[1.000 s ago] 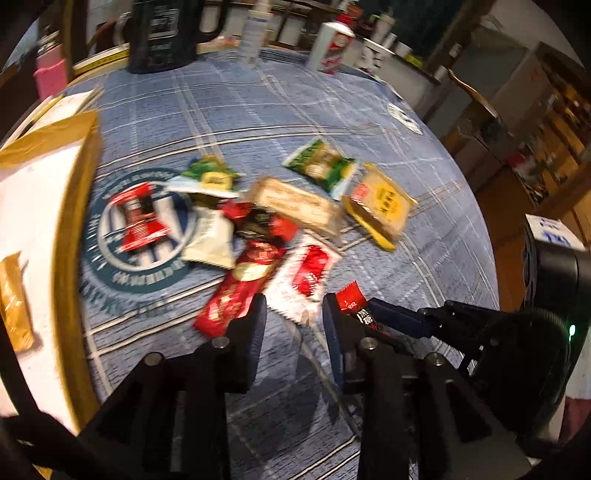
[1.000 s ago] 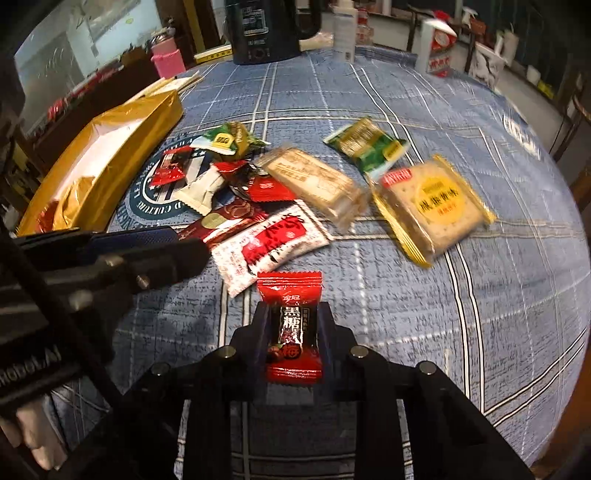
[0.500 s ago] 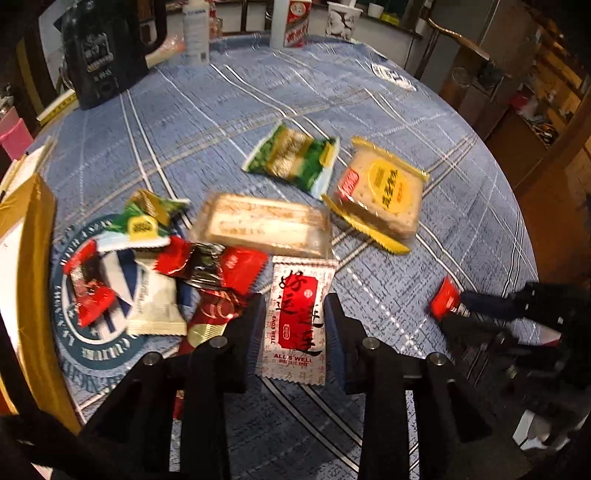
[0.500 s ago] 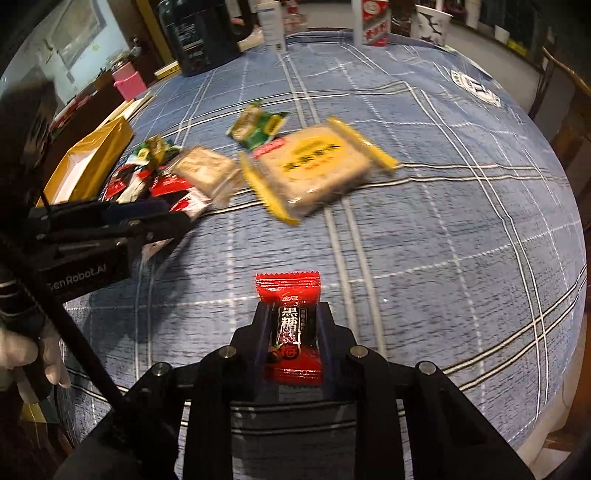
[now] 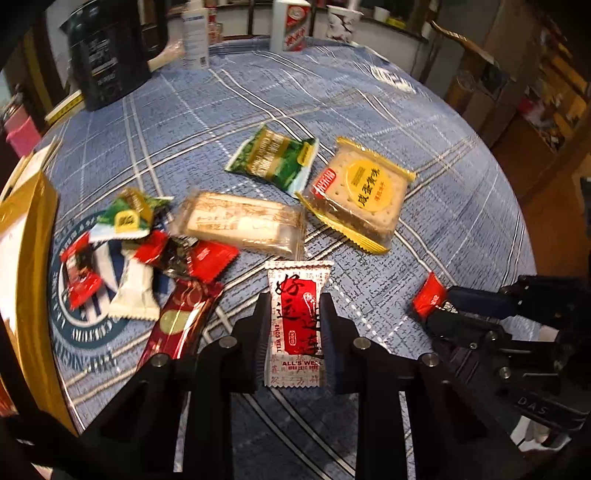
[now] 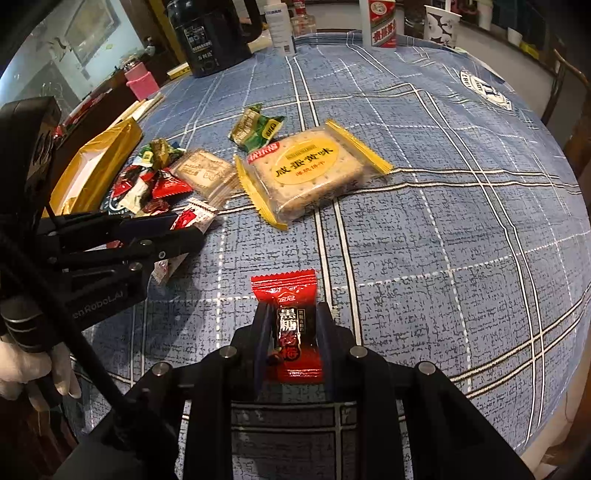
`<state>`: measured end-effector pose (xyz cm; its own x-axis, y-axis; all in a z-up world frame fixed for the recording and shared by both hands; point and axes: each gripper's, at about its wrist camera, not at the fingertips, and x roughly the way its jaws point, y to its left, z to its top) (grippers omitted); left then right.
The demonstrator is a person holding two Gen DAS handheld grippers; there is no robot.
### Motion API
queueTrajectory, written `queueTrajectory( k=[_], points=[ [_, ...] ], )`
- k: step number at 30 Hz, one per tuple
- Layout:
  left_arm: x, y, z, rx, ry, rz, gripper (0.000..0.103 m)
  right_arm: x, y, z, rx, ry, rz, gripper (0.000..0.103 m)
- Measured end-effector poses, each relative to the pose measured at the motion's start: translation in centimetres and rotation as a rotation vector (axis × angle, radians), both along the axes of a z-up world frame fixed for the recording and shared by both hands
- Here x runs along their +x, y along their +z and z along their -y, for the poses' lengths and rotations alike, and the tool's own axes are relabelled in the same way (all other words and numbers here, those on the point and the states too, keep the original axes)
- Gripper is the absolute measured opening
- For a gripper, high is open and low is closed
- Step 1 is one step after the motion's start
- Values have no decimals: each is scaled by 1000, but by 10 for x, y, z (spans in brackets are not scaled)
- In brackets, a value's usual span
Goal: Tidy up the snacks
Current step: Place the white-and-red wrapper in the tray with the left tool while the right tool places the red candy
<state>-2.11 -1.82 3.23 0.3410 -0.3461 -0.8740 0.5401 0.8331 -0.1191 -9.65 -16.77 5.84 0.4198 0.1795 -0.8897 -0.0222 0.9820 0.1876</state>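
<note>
Worktop (image 6: 461, 206), blue plaid cloth; far edge: black kettle (image 6: 210, 33), white bottle (image 6: 281, 31), red-and-white carton (image 6: 382, 22), paper cup (image 6: 441, 26), pink cup (image 6: 138, 79).

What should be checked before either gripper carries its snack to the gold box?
1. Left gripper straddles the white-and-red packet: ok; a firm pinch, cannot tell.
2. Right gripper shut on the red candy: ok.
3. White-and-red packet free of the dark red bar beside it: ok, apart.
4. Gold box open, white inside showing: ok.
5. Route to the box: not ok for the right gripper, the left gripper and the snack pile lie between.
6. Yellow cracker pack untouched on the tablecloth: ok.
</note>
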Motion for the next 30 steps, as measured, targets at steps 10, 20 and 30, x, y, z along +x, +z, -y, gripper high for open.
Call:
queueTrajectory(
  k=[10,20,30],
  points=[
    [-13,37,-69,-140,178,11,27,10,26,-32,73,80,51,23],
    [-29,61,-192,-159,402,68,27,24,51,-126,123,231,86,23],
    [-33,49,-294,-97,577,71,27,45,61,-243,170,400,92,23]
  ],
)
